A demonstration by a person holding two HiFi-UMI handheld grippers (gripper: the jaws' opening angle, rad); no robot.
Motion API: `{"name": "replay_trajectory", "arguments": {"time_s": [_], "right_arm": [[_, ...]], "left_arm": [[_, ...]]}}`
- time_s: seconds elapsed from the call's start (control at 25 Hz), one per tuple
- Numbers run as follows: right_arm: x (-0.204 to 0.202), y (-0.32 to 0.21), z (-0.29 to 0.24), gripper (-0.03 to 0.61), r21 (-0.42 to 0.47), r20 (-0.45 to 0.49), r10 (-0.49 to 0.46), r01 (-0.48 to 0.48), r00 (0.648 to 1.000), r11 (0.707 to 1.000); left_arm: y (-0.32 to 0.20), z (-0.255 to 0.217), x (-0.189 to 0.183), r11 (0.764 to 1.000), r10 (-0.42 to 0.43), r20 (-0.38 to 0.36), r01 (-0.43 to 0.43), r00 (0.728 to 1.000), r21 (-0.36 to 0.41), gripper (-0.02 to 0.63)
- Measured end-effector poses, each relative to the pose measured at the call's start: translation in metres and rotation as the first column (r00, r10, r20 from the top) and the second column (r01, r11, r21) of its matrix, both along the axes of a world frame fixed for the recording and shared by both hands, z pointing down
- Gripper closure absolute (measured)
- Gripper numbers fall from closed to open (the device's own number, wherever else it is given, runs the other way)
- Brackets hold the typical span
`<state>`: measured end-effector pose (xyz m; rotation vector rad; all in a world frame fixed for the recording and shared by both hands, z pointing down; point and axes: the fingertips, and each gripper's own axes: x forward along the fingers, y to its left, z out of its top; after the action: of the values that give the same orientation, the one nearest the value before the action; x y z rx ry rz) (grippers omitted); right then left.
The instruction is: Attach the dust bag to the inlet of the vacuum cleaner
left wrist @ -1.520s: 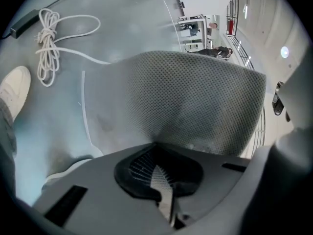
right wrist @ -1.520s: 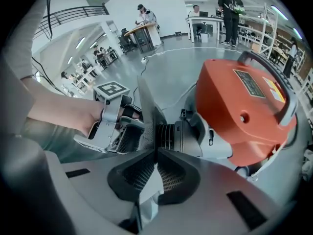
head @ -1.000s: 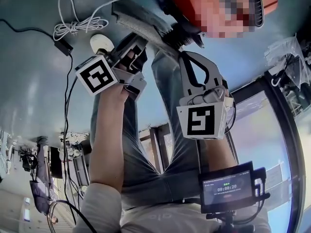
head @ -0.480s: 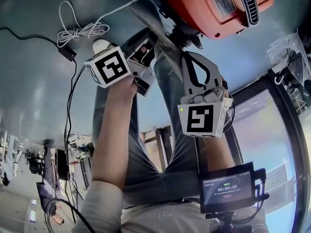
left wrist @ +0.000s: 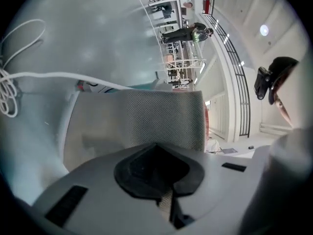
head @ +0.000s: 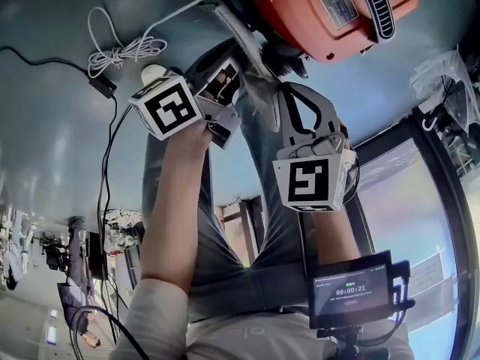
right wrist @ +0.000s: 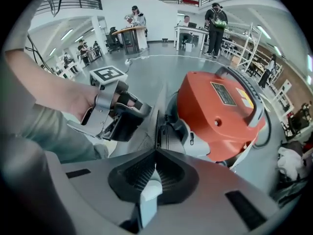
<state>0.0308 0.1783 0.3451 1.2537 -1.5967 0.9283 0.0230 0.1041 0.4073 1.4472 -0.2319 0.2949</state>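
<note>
The orange vacuum cleaner [head: 330,13] stands on the grey floor; in the right gripper view its body [right wrist: 220,111] fills the right side. The grey mesh dust bag [head: 238,36] hangs beside its base. My left gripper [head: 229,62] is shut on the bag, whose fabric [left wrist: 146,121] rises just past the jaws [left wrist: 157,148]. My right gripper [head: 289,88] points steeply down and is shut on the bag's thin edge [right wrist: 156,126], seen edge-on at the jaws [right wrist: 155,153]. The vacuum's inlet is hidden behind the bag.
A coiled white cable [head: 124,51] and a black cable with an adapter [head: 101,87] lie on the floor at the left. A clear plastic bag [head: 450,73] sits at the right. A small screen [head: 352,295] is mounted low in the head view.
My left gripper has shifted a little to the right, toward the vacuum, still holding the bag. The right gripper has stayed where it was.
</note>
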Motion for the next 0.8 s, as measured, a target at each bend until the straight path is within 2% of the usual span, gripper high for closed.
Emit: {"name": "replay_trajectory", "arguments": {"time_s": [0.12,0.2,0.28,0.4,0.52,0.6,0.68,0.8], "right_arm": [[0.005,-0.005,-0.009,0.566,-0.010,-0.035,0.000,0.000,0.999,1.000],[0.007,0.001,-0.004,0.566,0.011,-0.038,0.015,-0.014,0.999,1.000],[0.007,0.004,0.001,0.565,0.027,-0.020,0.019,-0.018,1.000,0.999],[0.007,-0.002,0.000,0.566,0.007,-0.014,-0.020,0.020,1.000,1.000],[0.012,-0.004,-0.003,0.565,0.012,-0.007,-0.026,0.026,1.000,1.000],[0.011,0.003,0.003,0.565,0.018,0.036,0.015,-0.015,0.999,1.000],[0.008,0.013,0.014,0.565,-0.030,0.127,0.099,-0.096,0.987,0.995],[0.014,0.036,0.028,0.563,-0.141,0.261,0.232,-0.201,0.937,0.969]], "left_arm": [[0.000,0.003,0.000,0.998,-0.030,0.005,0.030,1.000,-0.060,0.611],[0.003,0.004,0.002,1.000,0.014,0.030,-0.014,0.999,-0.011,0.611],[0.001,0.000,0.005,0.998,0.041,0.025,-0.043,0.999,0.048,0.611],[0.000,-0.001,0.005,0.999,0.038,0.015,-0.038,0.999,0.022,0.611],[0.005,0.004,0.010,0.996,0.079,0.061,-0.081,0.995,0.031,0.611],[0.009,0.007,0.010,0.996,0.084,0.070,-0.087,0.994,0.036,0.611],[0.008,0.010,0.011,0.999,0.035,0.021,-0.035,0.999,-0.001,0.611],[0.004,0.012,0.010,0.998,-0.006,-0.046,0.003,0.999,-0.058,0.611]]}}
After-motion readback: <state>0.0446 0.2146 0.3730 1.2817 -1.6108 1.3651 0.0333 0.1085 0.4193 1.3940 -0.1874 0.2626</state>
